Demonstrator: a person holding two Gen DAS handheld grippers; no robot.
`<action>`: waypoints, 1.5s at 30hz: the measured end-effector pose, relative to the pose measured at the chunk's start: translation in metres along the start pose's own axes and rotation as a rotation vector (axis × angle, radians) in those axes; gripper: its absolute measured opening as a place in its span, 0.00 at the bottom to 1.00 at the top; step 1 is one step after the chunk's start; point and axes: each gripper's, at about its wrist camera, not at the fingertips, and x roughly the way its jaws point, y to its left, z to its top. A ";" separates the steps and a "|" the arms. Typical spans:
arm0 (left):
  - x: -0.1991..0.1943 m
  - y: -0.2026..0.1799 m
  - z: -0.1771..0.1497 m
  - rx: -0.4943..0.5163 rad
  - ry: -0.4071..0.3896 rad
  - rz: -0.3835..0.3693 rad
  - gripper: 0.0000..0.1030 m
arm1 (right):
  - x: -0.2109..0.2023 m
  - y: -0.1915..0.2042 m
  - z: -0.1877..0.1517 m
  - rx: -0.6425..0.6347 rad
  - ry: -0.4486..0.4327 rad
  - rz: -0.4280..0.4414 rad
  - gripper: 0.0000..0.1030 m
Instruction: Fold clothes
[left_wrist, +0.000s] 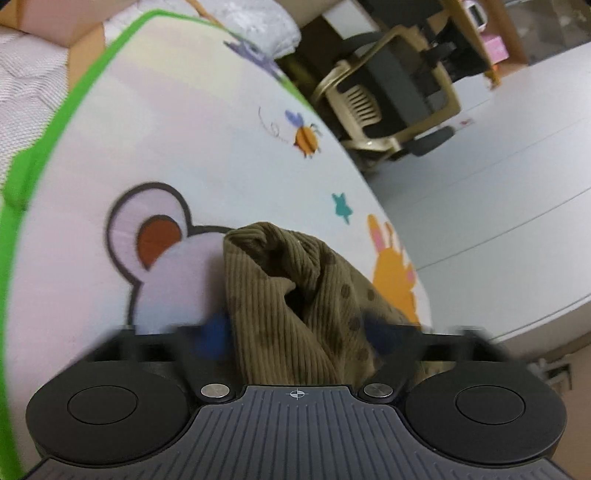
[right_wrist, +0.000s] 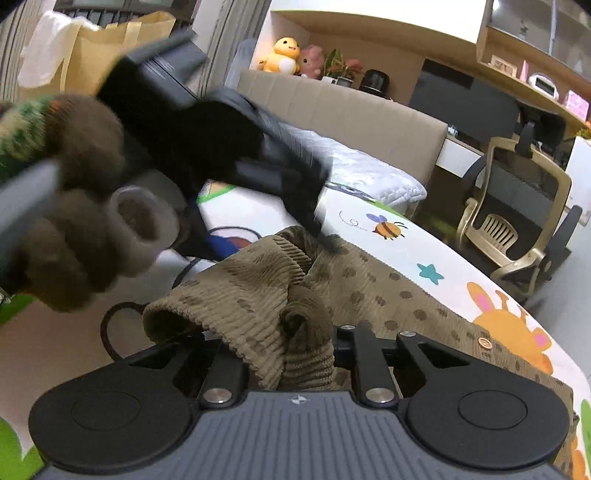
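Near the right-hand edge of the cartoon play mat (left_wrist: 192, 122), beside the printed rabbit, the brown corduroy garment (right_wrist: 369, 295) lies partly spread and partly bunched up — dotted fabric runs along that edge while a gathered hump rises toward both tools. The left gripper (left_wrist: 299, 332) is clenched on a raised fold of it, cloth filling the gap between the blue pads. The right gripper (right_wrist: 291, 347) is pinched tight on another bunch, with a ribbed hem drooping over its left side.

By my reckoning the folding has barely begun: both grips are taken and the cloth is lifted, yet no flat, finished fold shows anywhere, so the whole lay-over and smoothing is left to do.

Much is hidden. In the right wrist view a gloved hand (right_wrist: 70, 206) and the other tool's blurred body cover the mat's far left corner. The garment's near end vanishes under both gripper bodies, and I can't tell what kind of garment it is — possibly trousers.
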 end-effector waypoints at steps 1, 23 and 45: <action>0.002 -0.010 0.001 0.019 0.002 -0.002 0.20 | -0.005 -0.008 0.001 0.015 -0.018 -0.003 0.15; 0.084 -0.196 -0.097 0.534 0.103 -0.103 0.87 | -0.090 -0.228 -0.137 0.724 0.088 -0.184 0.18; 0.081 -0.125 -0.142 0.403 0.214 -0.126 0.72 | -0.113 -0.205 -0.142 0.598 0.115 -0.232 0.46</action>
